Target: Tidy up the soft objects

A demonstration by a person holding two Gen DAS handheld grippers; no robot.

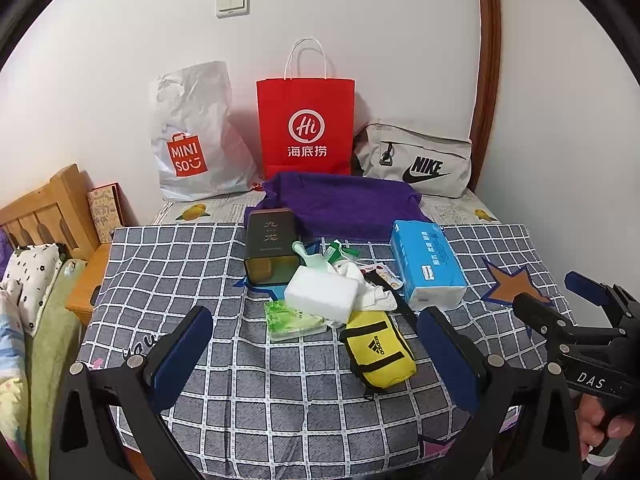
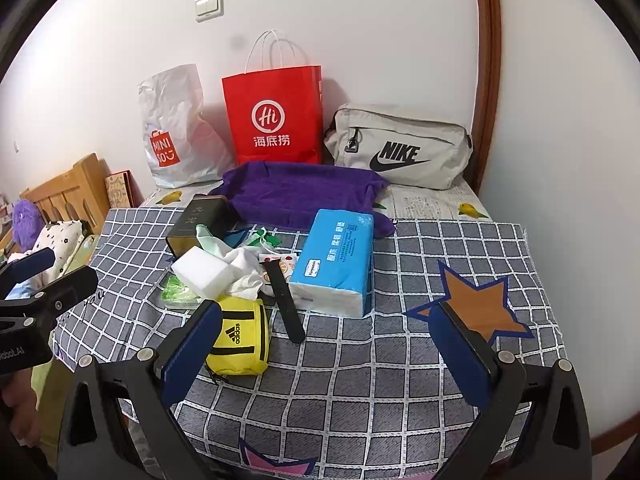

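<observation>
Looking through the left wrist view, I hold my left gripper (image 1: pixel 316 356) spread wide and empty at the bottom of the frame, its blue pads framing the pile. My right gripper (image 1: pixel 560 292) pokes in at the right edge, also parted with nothing between its pads. The soft things sit bunched at centre on the checked cloth (image 1: pixel 168 264), presumably dumped there for sorting: a yellow pouch (image 1: pixel 378 350) of smooth fabric lowest in the heap, a white sponge block (image 1: pixel 322 294) above it, a crinkly green wipes pack (image 1: pixel 290 320) to its left, a blue tissue pack (image 1: pixel 428 264) to the right. A hard dark tin (image 1: pixel 269 246) lies on its side behind them. Higher up lies a fuzzy purple towel (image 1: pixel 340 202), and three bags lean on the wall, likely as destinations: a white plastic bag (image 1: pixel 192 136), a stiff red paper bag (image 1: pixel 306 128), a grey waist bag (image 1: pixel 416 160).

From the right wrist view, the right gripper (image 2: pixel 326 356) is wide apart and holds nothing; the pouch touches its left pad in frame. A black strap (image 2: pixel 286 304) lies between pouch and tissues.
</observation>
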